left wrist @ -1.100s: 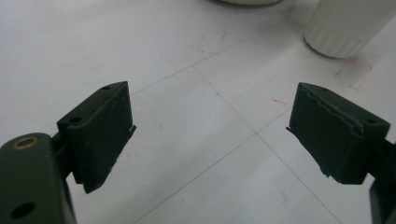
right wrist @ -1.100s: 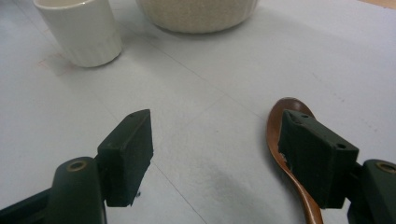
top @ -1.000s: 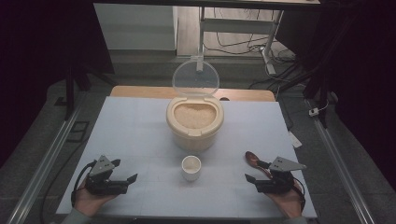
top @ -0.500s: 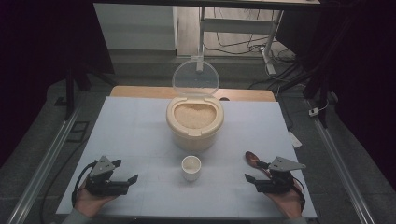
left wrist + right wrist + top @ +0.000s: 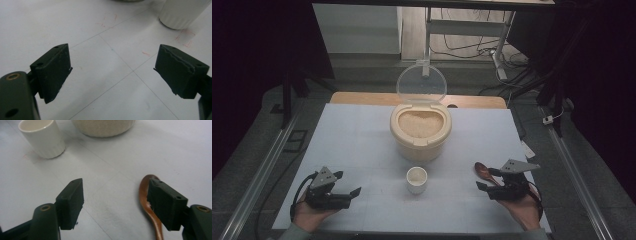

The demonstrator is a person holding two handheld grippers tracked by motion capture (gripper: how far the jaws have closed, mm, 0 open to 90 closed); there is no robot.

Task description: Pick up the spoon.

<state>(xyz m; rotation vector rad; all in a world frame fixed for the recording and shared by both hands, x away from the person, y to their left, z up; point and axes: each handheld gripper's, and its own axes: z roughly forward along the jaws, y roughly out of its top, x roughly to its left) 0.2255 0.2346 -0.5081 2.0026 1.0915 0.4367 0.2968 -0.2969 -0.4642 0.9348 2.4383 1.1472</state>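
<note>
Left tool [image 5: 348, 183]: held in the person's left hand [image 5: 307, 216] at about 8 o'clock on the desk; jaws spread wide with nothing between them; in the left gripper view only bare desk lies in the gap [image 5: 112, 72], and the foot of the white cup sits ahead at 1 o'clock
Right tool [image 5: 484, 179]: held in the person's right hand [image 5: 524, 210] at about 4 o'clock on the desk; jaws parted, gripping nothing; in the right gripper view [image 5: 115, 202] the jaw toward 3 o'clock stands over the spoon's neck; whether it touches the spoon cannot be told
Wooden spoon [image 5: 483, 170]: dark brown, lying flat on the desk at 4 o'clock, bowl pointing away from the person, handle running back under the right tool; its bowl edge and handle show in the right gripper view [image 5: 145, 195]
White cup [image 5: 417, 179]: upright near the desk's middle, at 6 o'clock of the rice container, between the two tools and well apart from both; ribbed wall seen in the right gripper view [image 5: 42, 137]
Rice container [image 5: 420, 131]: cream, round, standing at the desk's centre toward 12 o'clock; filled with pale grains
Lid [image 5: 421, 84]: clear, round, hinged upright at the container's far rim
Desk [image 5: 357, 135]: covered in a pale sheet with thin grid lines and faint red marks
</note>
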